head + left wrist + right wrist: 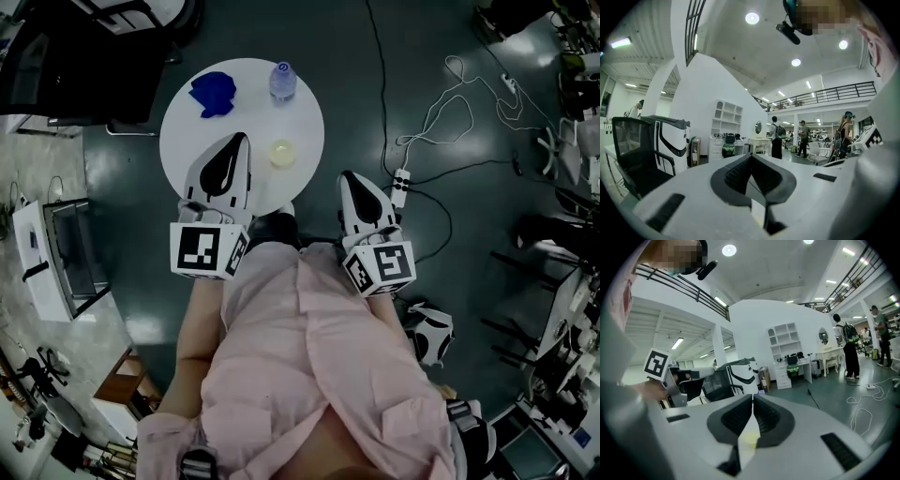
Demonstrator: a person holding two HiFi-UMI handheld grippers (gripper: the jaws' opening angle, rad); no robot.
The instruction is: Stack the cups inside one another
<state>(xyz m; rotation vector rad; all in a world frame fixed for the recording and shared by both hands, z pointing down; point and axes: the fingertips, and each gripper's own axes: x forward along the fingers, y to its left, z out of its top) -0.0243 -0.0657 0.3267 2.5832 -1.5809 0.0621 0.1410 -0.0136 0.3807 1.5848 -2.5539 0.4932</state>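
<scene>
A single pale yellow cup stands upright on the round white table, right of centre. I see no other cup. My left gripper hangs over the table's near edge, left of the cup and apart from it, its jaws shut on nothing. In the left gripper view the left gripper points level into the room, pads pressed together. My right gripper is off the table's right side, over the floor, and its closed jaws are empty. In the right gripper view the right gripper shows the left gripper's marker cube at the left.
A crumpled blue cloth and a clear water bottle sit at the table's far side. A power strip with cables lies on the dark floor to the right. A black chair stands nearby. People stand far off.
</scene>
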